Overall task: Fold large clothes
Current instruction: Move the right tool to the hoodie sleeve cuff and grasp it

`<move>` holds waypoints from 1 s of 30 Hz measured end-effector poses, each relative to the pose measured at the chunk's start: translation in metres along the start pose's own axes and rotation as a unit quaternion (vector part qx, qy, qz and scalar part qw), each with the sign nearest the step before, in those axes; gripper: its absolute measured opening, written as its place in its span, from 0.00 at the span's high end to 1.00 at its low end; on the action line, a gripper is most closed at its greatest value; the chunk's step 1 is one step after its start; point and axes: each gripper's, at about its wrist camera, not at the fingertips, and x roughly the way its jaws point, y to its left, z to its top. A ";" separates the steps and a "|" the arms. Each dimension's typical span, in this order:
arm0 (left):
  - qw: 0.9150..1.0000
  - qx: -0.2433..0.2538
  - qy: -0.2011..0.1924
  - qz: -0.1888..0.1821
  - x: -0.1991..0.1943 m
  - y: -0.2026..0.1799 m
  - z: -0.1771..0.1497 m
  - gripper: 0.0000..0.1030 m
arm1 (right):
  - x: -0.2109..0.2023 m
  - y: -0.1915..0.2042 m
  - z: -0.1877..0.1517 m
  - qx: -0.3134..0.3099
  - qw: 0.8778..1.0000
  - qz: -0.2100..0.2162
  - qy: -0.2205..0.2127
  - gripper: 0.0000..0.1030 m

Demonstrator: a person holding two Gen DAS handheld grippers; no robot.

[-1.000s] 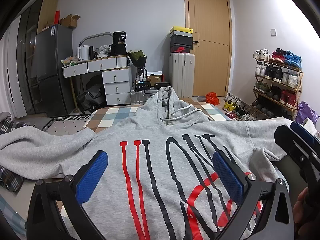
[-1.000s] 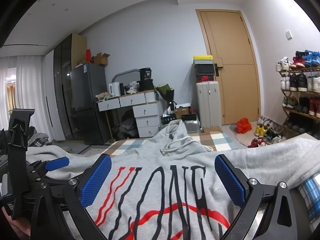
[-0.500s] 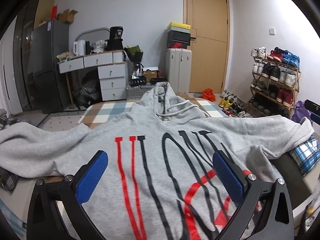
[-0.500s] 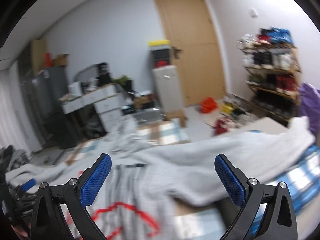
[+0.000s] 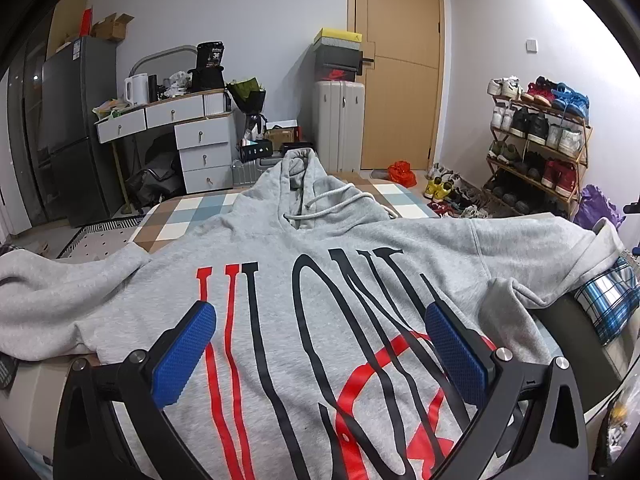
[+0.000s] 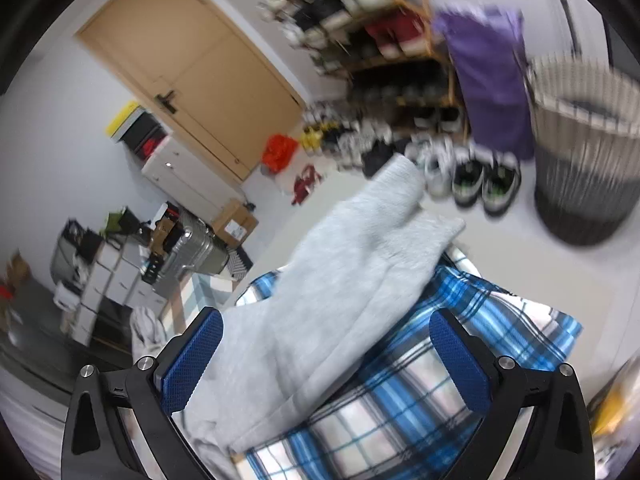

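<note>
Grey fleece fills the near part of the left wrist view: the hoodie (image 5: pixel 320 280) lies face up and spread flat on the checked mat (image 5: pixel 192 216), with its big black and red letters running away from the camera. The left gripper (image 5: pixel 320 356) hovers just above the lower chest of the garment, jaws wide apart and holding nothing. Further away the hood points to the far edge of the mat, and the right sleeve (image 5: pixel 540 240) goes out over the right edge, where it lies on a blue plaid cloth (image 5: pixel 612 304). In the right wrist view, which is tilted and blurred, the right gripper (image 6: pixel 326 360) is also open and empty, and this sleeve (image 6: pixel 352 280) passes between its two pads; whether a pad touches the fabric I cannot tell. Beyond the cuff are a striped basket (image 6: pixel 584 152), a shoe rack (image 6: pixel 380 52) and the door (image 6: pixel 192 68). The step in hand seems to be to take this sleeve and fold it inward across the chest. To do it well, I think the right gripper should close near the cuff on the sleeve only, not on the plaid cloth under it, then lift a little and carry it straight over the letters, while the left gripper presses the body so it does not slide.
</note>
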 end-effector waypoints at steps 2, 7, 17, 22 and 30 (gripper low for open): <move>1.000 0.000 0.004 0.001 0.002 -0.001 0.000 0.01 | 0.013 -0.012 0.011 0.033 0.999 0.012 0.015 0.00; 1.000 0.005 0.011 0.007 0.006 -0.003 0.000 0.01 | 0.042 -0.028 0.026 0.065 0.997 0.005 0.050 0.10; 1.000 0.015 0.021 0.011 0.014 -0.007 0.000 0.01 | 0.028 -0.032 0.039 0.028 0.998 -0.059 -0.024 0.83; 1.000 0.012 0.021 0.003 0.013 -0.010 0.000 0.01 | -0.023 -0.031 0.022 0.010 0.992 -0.038 -0.122 0.93; 0.999 0.038 0.005 0.006 0.004 -0.022 -0.003 0.01 | -0.040 -0.054 0.001 0.013 0.993 -0.033 -0.117 0.93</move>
